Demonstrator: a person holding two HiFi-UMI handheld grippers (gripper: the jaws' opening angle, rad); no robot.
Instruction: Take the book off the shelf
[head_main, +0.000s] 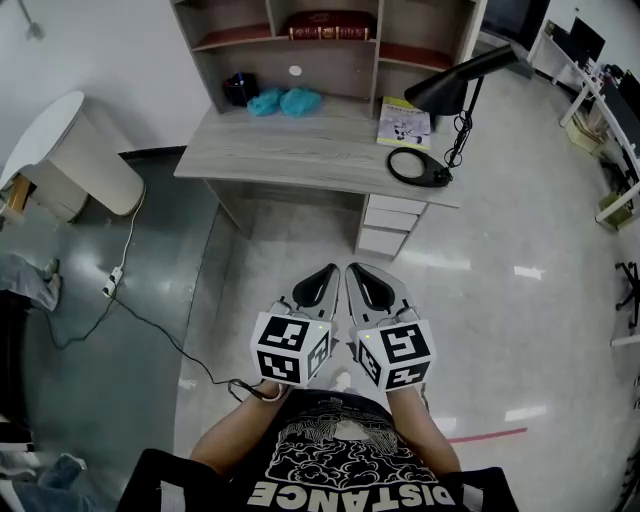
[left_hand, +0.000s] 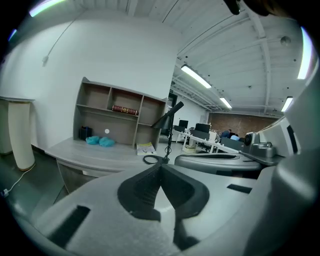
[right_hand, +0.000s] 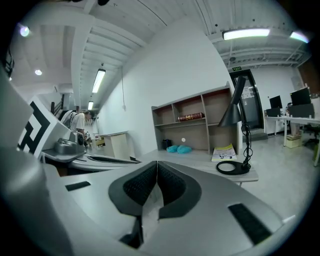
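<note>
Not started: book (head_main: 328, 28) lies in shelf (head_main: 232, 41) middle compartment, untouched. Left gripper (head_main: 329, 272), right gripper (head_main: 355, 272) well short of shelf, fingers closed, empty. Approach, grasp, removal all remain.

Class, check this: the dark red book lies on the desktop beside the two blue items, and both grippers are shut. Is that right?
No. The head view shows the dark red book on a shelf above the desktop, not beside the two blue items. The left gripper and right gripper are shut.

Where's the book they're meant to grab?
In the head view, the red book lies flat in the middle upper compartment of the shelf unit, above the turquoise bundles on the desk.
</note>
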